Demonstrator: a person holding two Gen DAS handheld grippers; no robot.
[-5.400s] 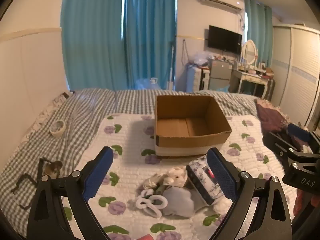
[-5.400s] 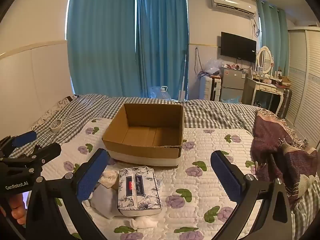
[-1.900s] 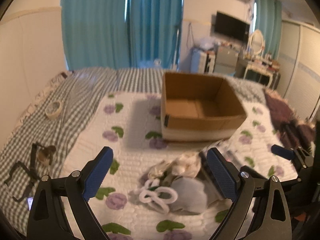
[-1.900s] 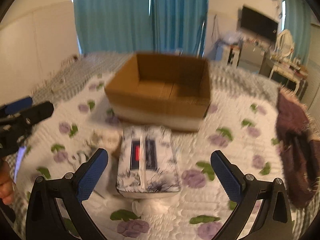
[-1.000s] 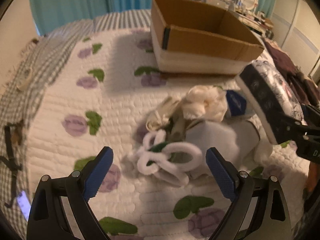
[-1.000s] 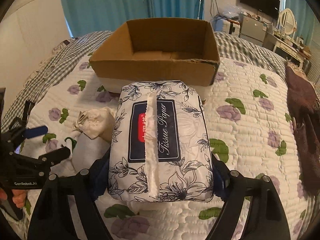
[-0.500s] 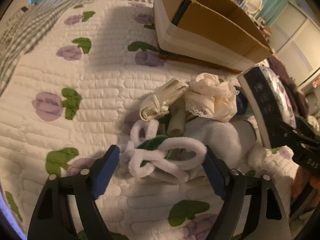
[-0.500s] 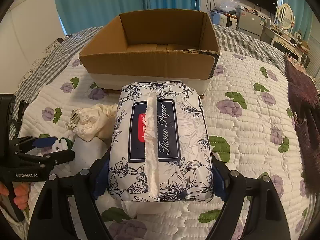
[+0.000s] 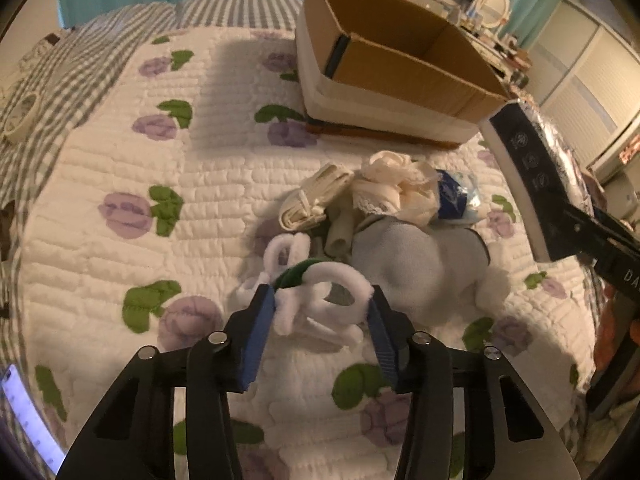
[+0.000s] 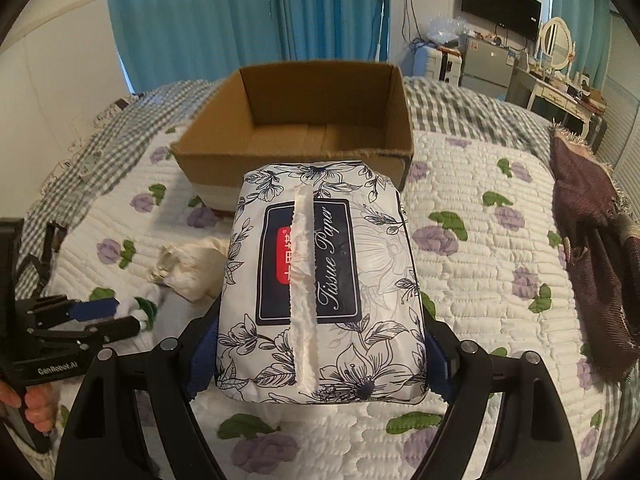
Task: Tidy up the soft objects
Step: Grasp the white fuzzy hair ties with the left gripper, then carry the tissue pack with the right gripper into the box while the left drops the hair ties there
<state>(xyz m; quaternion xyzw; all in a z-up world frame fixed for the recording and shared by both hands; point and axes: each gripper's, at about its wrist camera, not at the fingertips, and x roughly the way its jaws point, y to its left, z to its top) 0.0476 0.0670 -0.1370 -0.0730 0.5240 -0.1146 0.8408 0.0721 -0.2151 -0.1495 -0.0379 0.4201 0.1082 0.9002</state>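
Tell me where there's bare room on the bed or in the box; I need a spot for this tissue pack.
The cardboard box shows a bare floor. The quilt is bare between the tissue pack and the maroon blanket. Another free patch lies left of the sock pile toward the checked sheet. It is crowded around that pile, where the left gripper works.

White quilt [image 10: 472,184] with purple flowers, brown cardboard box [image 10: 296,120], navy-floral tissue pack [image 10: 320,280].

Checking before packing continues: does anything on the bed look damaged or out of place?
The cardboard box has a ragged, torn near rim. A roll of tape lies off on the checked sheet, apart from the soft things. The tissue pack looks intact.
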